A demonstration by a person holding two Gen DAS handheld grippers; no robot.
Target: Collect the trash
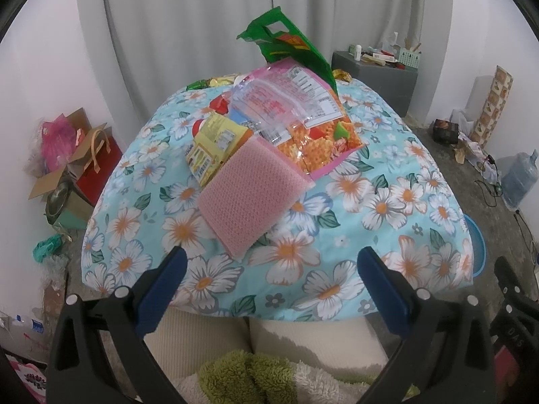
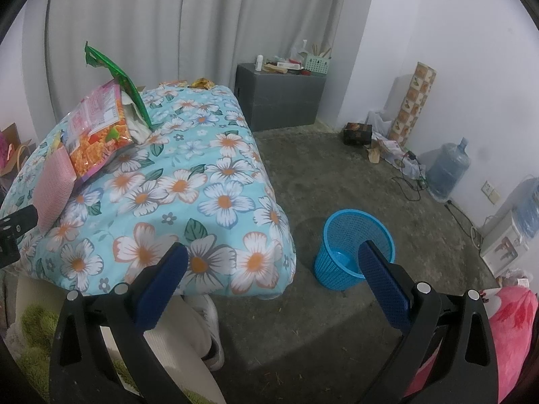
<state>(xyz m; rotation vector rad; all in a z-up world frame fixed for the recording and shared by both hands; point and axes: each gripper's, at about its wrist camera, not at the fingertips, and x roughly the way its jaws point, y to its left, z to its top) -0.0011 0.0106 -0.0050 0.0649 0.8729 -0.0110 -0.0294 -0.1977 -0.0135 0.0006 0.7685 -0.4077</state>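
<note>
Step in hand: judged as the start of a pick. Nothing is gripped, and the left gripper [image 1: 269, 269] hangs just short of the trash pile.
Left gripper: fingers [image 1: 168, 282] spread wide apart with nothing between them, aimed at the pink mesh pad [image 1: 251, 195].
Right gripper: the right gripper [image 2: 274, 272] also has its fingers wide apart and empty, held off the worktop's corner and facing the floor and basket.
Trash: a heap on the floral-covered worktop [image 1: 387, 208]. The pink mesh pad is nearest, touching a yellow sachet [image 1: 215, 148]; behind them lie an orange snack bag [image 1: 320, 141] with a clear printed wrapper over it, and a green packet [image 1: 286, 43] standing up at the back. A few small wrappers [image 1: 215, 82] sit at the far edge.
Container: a blue plastic basket [image 2: 352, 249] stands on the floor just beside the worktop's corner. Its bottom shows bare, so it looks empty.
Next move: probably ease the left gripper forward, close on the pad's near edge, then carry it over the basket. The pad lies flat, so the lower finger would need to slip under it.
</note>
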